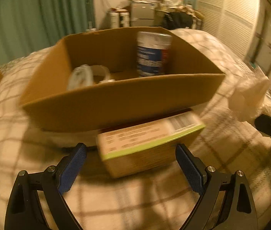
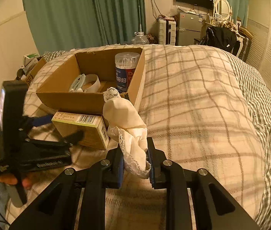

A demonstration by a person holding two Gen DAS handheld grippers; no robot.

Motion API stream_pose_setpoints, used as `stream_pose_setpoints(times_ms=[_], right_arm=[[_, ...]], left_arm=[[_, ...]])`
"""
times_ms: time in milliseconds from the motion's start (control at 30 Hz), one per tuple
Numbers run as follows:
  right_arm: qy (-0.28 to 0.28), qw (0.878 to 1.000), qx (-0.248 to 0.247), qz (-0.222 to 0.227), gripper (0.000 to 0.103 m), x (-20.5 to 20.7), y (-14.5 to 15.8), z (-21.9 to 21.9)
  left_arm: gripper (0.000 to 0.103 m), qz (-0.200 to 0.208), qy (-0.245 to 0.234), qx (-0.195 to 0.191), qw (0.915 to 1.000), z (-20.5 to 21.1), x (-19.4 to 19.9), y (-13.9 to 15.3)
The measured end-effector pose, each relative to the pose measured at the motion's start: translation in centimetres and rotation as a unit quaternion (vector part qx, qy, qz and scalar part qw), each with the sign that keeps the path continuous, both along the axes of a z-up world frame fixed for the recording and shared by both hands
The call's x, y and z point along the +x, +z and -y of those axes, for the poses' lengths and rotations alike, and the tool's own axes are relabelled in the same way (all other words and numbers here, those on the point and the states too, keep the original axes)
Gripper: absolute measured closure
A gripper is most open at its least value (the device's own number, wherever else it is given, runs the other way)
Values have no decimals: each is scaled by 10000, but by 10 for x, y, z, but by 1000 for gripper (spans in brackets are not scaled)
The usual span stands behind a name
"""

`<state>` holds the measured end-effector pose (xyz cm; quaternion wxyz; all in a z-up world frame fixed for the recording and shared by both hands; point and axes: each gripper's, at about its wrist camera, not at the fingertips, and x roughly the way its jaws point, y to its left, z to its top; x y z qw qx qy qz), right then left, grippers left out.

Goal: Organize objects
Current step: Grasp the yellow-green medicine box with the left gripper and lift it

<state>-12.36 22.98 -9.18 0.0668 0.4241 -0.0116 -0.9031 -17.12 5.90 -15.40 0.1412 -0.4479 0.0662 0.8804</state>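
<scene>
An open cardboard box (image 1: pixel 116 99) (image 2: pixel 89 97) sits on the plaid bed cover. Inside stand a cotton swab jar (image 1: pixel 152 54) (image 2: pixel 125 71) and some pale items (image 1: pixel 81 75) (image 2: pixel 83 83). A small green-edged carton (image 1: pixel 145 143) (image 2: pixel 85 126) lies in front of the box. My left gripper (image 1: pixel 131 151) (image 2: pixel 58 126) is open, its blue pads either side of the carton's near end. My right gripper (image 2: pixel 135 151) is shut on a white lace-trimmed cloth (image 2: pixel 127 122) (image 1: pixel 248 97), held up to the right of the carton.
The bed with its plaid cover (image 2: pixel 202 99) stretches to the right. Another box with clutter (image 2: pixel 30 65) stands at the far left. Green curtains (image 2: pixel 81 11), a small fridge (image 2: pixel 188 28) and a dark bag (image 2: pixel 221 36) are beyond the bed.
</scene>
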Motion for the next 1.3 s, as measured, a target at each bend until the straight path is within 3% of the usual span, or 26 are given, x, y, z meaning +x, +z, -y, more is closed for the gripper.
stream_pose_setpoints(times_ms=[267,433,567,633,767,867,1100,1300], right_arm=[[-160,9984,107,526,82,-14,-27,2],[-143,9984,110,535,82,-13,-27,3],[-157,9985,33,522,82,-12,-27,1],[-159,9985,-4,521,82,-12,-28,0],[-162,9985,-65,521,82,-12,-28,-2],[-159,9984,-111,524,82,-12,-29,-2],[-93,9985,-158,524,82,-10,-27,0],[147,9986,-146,479,82,-4,-24,11]], left_arm=[[7,-202,-497,-22,9986,-21,33,15],[7,-311,-953,1,9950,-32,66,30],[7,-597,-957,-908,9895,-42,65,16],[7,-526,-929,-1148,9876,-41,56,6],[7,-203,-766,-948,9923,-25,38,1],[7,-249,-619,-867,9940,-15,36,5],[7,-624,-907,-1090,9879,-27,50,11],[7,-611,-1138,-1165,9848,-37,50,5]])
